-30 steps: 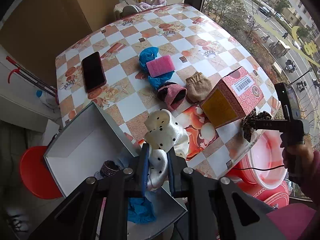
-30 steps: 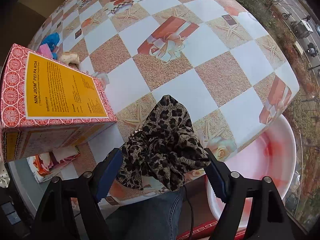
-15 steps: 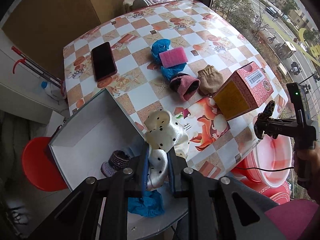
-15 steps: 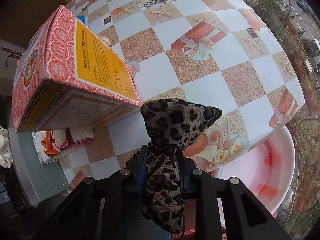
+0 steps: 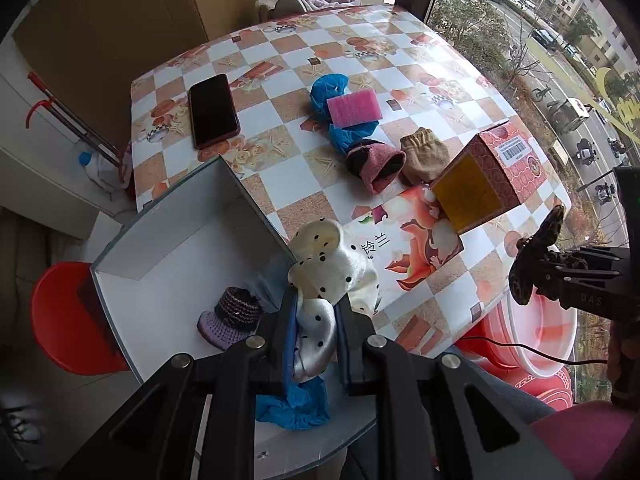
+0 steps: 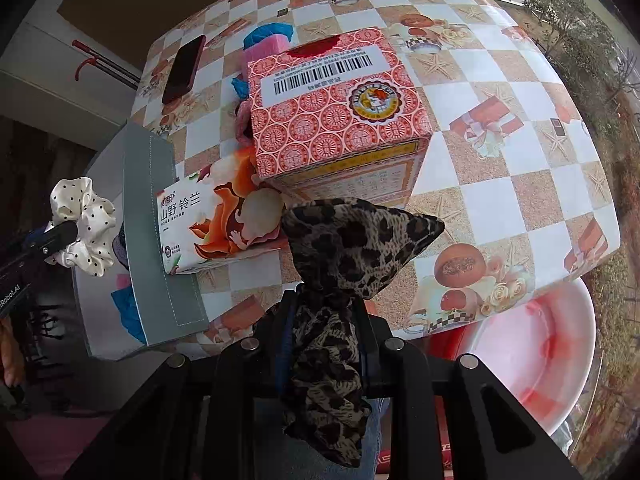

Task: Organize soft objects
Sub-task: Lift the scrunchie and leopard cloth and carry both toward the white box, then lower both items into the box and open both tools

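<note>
Place was a home, an upper-floor flat. Counter [image 5: 280, 200] wore a checked gift-print oilcloth, with phone [image 5: 213, 111], tissue pack [image 6: 212, 224] and pink sponge [image 5: 354, 107] on it. Window beside it looked down on street traffic. Plastic washbasin [image 6: 532, 352] and red stool [image 5: 60, 320] stood below.

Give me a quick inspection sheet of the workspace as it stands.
Surface: checkered table, sound.
Job's things: polka-dot scrunchie and leopard scrunchie held; knit bootie and blue cloth in grey bin; pink sponge, pink sock, tan sock on table.
Clutter: phone, red carton, tissue pack.
Tongs: left tongs and right tongs shut.
Cables: black lead.
Surroundings: pink basin, red stool.
</note>
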`<state>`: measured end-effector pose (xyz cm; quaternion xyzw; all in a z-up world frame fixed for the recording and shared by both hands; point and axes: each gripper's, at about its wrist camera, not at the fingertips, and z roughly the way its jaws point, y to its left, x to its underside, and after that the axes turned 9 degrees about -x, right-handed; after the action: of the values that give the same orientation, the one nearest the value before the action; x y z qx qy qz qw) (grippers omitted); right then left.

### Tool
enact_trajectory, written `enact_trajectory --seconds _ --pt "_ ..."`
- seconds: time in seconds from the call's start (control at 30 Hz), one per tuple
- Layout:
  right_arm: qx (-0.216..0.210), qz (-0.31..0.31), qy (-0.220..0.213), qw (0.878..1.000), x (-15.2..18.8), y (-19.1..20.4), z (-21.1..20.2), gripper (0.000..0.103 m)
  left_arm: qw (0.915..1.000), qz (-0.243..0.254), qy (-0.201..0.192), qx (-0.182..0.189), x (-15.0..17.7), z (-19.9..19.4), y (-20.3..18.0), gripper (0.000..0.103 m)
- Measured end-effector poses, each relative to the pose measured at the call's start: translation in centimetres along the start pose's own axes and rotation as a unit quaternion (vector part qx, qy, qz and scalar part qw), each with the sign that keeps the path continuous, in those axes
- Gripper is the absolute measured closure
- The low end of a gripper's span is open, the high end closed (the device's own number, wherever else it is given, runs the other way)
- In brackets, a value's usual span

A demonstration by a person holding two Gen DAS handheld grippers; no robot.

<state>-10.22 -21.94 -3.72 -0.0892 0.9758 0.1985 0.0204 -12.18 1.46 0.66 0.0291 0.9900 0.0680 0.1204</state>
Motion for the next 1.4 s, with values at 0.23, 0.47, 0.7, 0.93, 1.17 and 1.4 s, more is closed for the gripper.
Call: enact_trajectory --seconds 0.23,0.47,0.7,0.93,1.17,1.4 --pt "-0.011 -0.064 -0.003 0.998 -1.7 4.6 -0.5 0.076 0.9997 -0.024 -0.004 -0.001 1.3 -0.1 1.7 0.084" --pt "-0.009 -0.117 0.009 0.993 -2.3 8.2 -0.4 0.076 0.9984 -0.057 -0.004 0.001 2.7 0.1 3.6 0.084" --pt "-0.006 -0.158 0.020 0.987 -3.2 10.9 0.1 0.076 0.9957 -0.092 -0.004 -0.002 4.2 0.2 5.5 0.084" --pt "-0.010 -0.207 0.027 0.978 -4.2 14.5 0.7 0.076 0.9917 -0.128 0.001 -0.007 5.8 0.3 7.3 0.084" --pt "-0.025 -0.252 0.035 0.967 -4.6 18.3 1.4 0.076 0.9875 -0.157 0.005 -0.012 7.1 0.3 8.5 0.084" --pt "-0.036 -0.287 0.040 0.956 -4.6 21.0 1.9 0.076 0.9844 -0.175 0.004 -0.018 8.0 0.1 9.0 0.084"
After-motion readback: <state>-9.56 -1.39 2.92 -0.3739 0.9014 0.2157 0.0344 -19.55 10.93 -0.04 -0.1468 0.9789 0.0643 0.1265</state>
